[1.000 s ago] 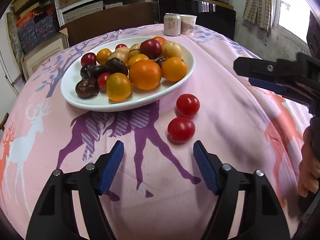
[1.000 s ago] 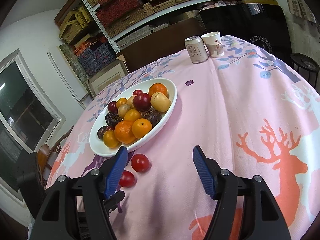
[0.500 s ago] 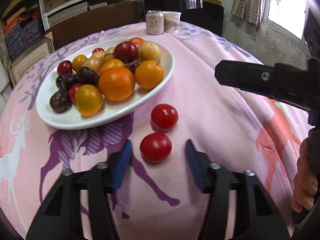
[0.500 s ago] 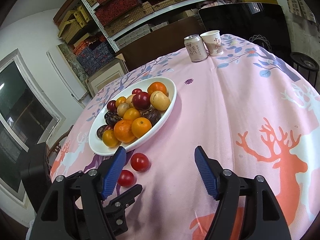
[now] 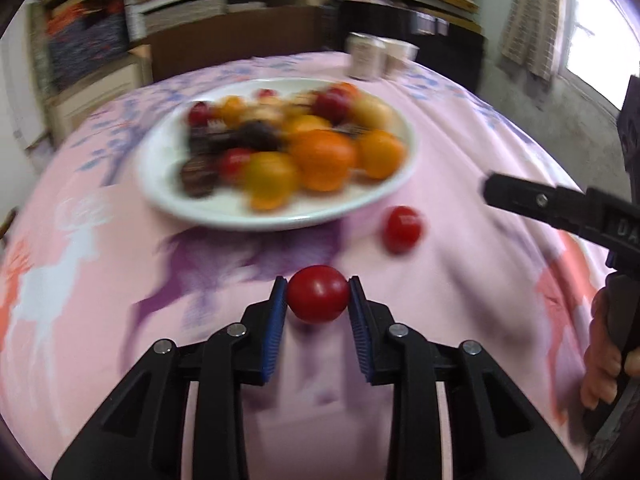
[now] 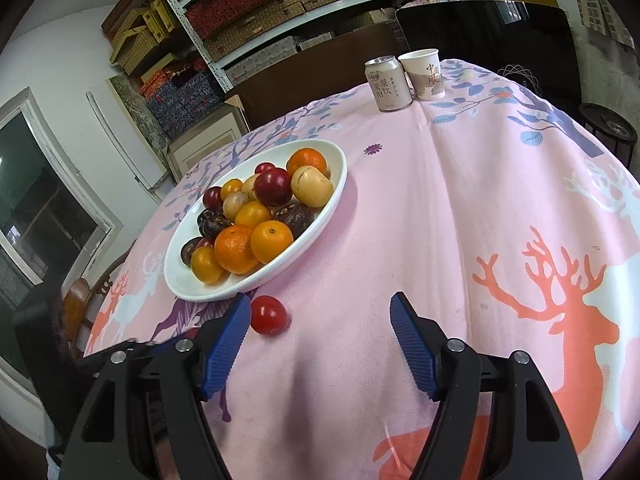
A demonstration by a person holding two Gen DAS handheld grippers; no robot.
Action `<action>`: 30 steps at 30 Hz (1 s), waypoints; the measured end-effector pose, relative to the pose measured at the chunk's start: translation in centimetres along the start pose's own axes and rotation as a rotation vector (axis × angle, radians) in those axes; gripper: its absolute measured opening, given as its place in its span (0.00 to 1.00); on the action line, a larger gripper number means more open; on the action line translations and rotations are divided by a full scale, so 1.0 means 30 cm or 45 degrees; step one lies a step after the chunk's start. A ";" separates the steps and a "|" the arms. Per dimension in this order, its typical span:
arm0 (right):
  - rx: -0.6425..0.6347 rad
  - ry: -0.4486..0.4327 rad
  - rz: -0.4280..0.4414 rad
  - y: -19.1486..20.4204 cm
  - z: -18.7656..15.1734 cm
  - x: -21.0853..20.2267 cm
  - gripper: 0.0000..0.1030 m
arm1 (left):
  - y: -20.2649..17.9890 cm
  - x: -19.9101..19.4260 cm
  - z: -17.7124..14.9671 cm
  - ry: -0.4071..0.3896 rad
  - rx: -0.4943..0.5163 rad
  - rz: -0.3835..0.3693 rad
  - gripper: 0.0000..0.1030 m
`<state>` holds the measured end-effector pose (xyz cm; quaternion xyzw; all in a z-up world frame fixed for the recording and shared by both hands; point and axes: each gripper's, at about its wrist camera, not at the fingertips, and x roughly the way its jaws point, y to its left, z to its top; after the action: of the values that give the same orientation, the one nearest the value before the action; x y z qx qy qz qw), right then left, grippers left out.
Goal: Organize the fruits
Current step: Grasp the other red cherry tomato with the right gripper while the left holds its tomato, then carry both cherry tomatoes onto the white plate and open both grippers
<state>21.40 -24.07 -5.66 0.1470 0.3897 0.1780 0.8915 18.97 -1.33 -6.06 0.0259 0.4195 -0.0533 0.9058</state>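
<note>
The left claw (image 5: 318, 296) is gripping one red tomato (image 5: 318, 294) between its blue pads, apparently to carry it to the white plate (image 5: 384, 196) of fruit mid-desk. A second tomato (image 6: 269, 315) is lying loose just beside the plate's near rim. The right claw (image 6: 320, 334) is hanging open, holding nothing.

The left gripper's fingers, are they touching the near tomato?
Touching. The left wrist view shows both blue fingers of the left gripper pressed against the tomato, no gap.
</note>
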 end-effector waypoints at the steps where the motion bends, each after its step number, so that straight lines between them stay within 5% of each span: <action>1: -0.015 0.009 -0.007 0.007 -0.004 0.007 0.71 | 0.038 -0.019 -0.012 -0.011 -0.030 0.033 0.29; 6: -0.193 0.044 -0.040 0.100 -0.035 0.049 0.71 | 0.144 -0.028 -0.045 0.011 -0.117 0.153 0.29; 10: -0.360 0.057 -0.103 0.191 -0.044 0.093 0.71 | 0.145 -0.023 -0.042 0.016 -0.115 0.149 0.29; 20: -0.447 0.116 -0.186 0.245 -0.042 0.173 0.64 | 0.127 -0.006 -0.050 0.038 -0.084 0.138 0.29; 30: -0.432 0.153 -0.170 0.237 -0.049 0.197 0.29 | 0.123 -0.003 -0.052 0.039 -0.075 0.149 0.30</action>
<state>22.61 -14.97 -7.56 -0.0423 0.4157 0.1902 0.8884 18.16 2.47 -7.00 0.0245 0.4326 0.0127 0.9012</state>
